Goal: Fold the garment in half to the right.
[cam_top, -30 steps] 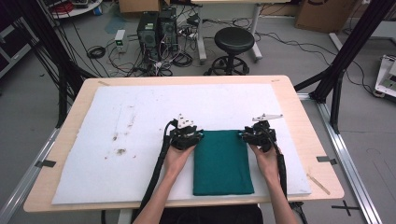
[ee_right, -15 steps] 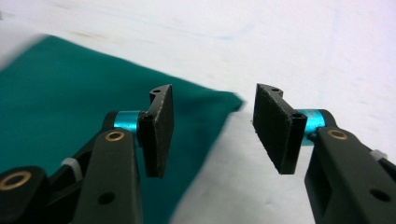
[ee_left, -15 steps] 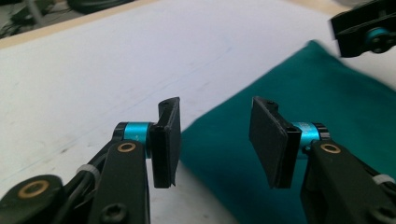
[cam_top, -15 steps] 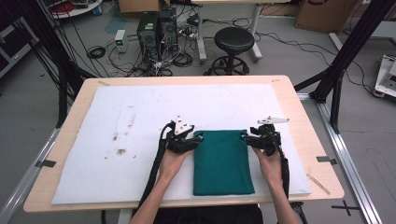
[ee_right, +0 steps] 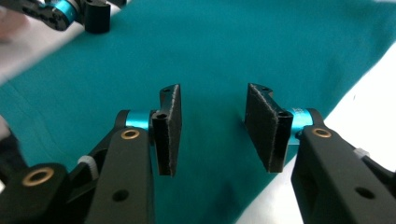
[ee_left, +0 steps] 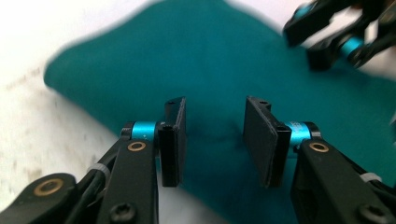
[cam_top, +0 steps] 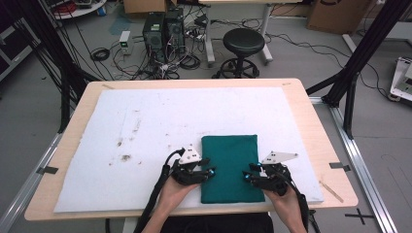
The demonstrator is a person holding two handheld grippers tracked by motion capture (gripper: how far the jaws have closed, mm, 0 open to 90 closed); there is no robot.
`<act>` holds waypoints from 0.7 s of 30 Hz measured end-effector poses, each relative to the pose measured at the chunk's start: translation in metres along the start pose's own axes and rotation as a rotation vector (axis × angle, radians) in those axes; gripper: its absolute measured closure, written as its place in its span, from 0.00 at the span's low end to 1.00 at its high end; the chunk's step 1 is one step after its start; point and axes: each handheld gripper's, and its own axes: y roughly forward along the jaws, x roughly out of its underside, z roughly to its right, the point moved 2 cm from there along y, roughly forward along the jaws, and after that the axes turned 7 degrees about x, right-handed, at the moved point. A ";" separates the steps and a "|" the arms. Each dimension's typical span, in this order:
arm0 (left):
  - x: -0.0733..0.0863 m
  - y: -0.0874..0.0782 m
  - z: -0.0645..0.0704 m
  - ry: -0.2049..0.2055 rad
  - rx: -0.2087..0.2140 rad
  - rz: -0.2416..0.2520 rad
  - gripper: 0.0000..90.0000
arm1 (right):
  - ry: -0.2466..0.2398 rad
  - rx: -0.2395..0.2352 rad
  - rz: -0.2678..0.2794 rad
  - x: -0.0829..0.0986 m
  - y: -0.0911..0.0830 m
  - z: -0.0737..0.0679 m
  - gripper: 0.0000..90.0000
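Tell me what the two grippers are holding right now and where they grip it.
Nothing is held. The left gripper and right gripper both stand open over the folded dark green cloth, with bare gaps between their jaws.

Two hand-held black grippers, matching build.
Left gripper [cam_top: 212,173] and right gripper [cam_top: 246,177]: black frames, each topped by a grey three-cornered plate at 12 o'clock. Jaws are flat black pads on cyan collars; brass-coloured pivot pins, black socket screws and white cable ties sit on the arms. A black cable trails from each toward 6 o'clock. Forearms bare, no sleeves.
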 end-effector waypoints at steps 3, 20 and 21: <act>0.002 0.000 0.001 -0.002 -0.004 0.003 0.66 | 0.024 -0.005 -0.006 0.005 0.002 0.003 0.66; 0.015 -0.021 0.030 0.123 0.072 -0.009 0.54 | -0.012 -0.032 0.027 0.019 -0.012 -0.015 0.51; 0.013 -0.025 0.029 0.119 0.066 0.002 0.53 | -0.002 -0.038 0.039 0.018 -0.013 -0.013 0.48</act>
